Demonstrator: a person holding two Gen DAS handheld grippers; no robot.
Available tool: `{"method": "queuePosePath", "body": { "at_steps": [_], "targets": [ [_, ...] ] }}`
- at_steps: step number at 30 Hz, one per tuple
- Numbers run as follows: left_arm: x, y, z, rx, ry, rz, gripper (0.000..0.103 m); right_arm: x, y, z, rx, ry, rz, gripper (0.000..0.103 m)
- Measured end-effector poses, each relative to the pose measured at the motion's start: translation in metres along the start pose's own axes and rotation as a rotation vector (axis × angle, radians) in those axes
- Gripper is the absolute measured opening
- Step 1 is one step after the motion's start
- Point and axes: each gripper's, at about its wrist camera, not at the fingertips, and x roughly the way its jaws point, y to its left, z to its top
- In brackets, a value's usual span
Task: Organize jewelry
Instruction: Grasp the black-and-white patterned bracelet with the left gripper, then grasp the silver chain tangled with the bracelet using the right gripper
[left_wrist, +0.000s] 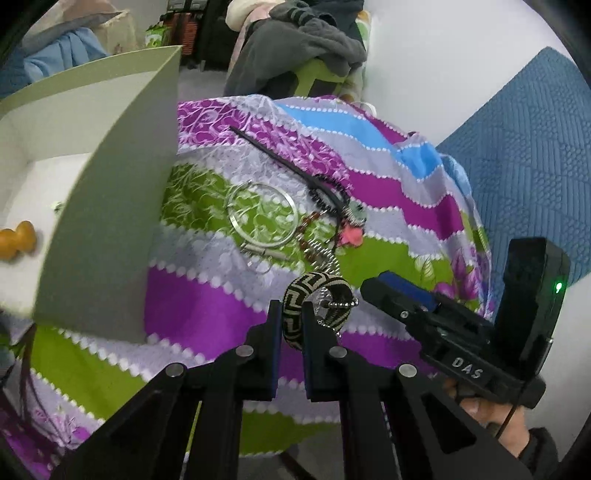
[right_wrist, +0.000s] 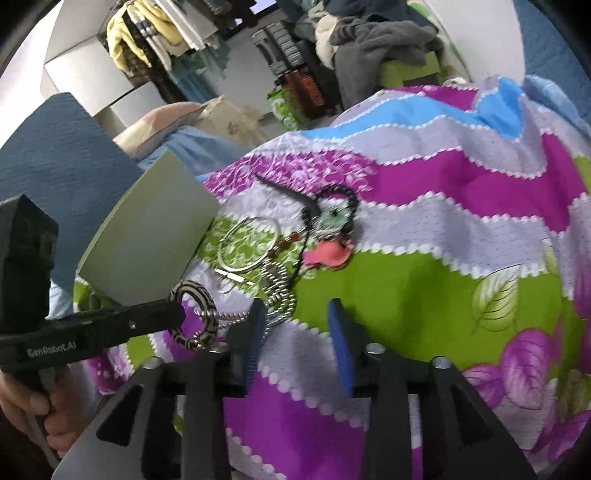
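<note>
The left tool (left_wrist: 291, 314) is clamped tight, angled downward; the right tool (right_wrist: 297, 314), just beside it, stands parted.

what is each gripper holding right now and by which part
The left gripper is shut on the woven bangle, pinching its band at the near rim. The right gripper stands open and holds nothing.
</note>
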Motion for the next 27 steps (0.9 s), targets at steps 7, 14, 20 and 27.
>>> {"method": "queuePosePath", "body": {
  "at_steps": [7,14,20,27],
  "targets": [
    [-0.008,0.012,-0.01,-0.019,0.009,0.018,0.008,0.006,0.019,-0.004,-0.077,0.022,0.023,0.044],
    [-0.003,0.018,-0.011,-0.035,0.02,0.023,0.008,0.008,0.037,-0.008,-0.13,0.044,0.132,0.044],
    [-0.001,0.023,-0.011,-0.05,0.022,0.035,0.008,0.018,0.047,-0.015,-0.166,0.103,0.143,0.044],
    [0.001,0.025,-0.01,-0.062,0.024,0.04,0.008,0.018,0.043,-0.015,-0.197,0.082,0.027,0.036]
  ]
}}
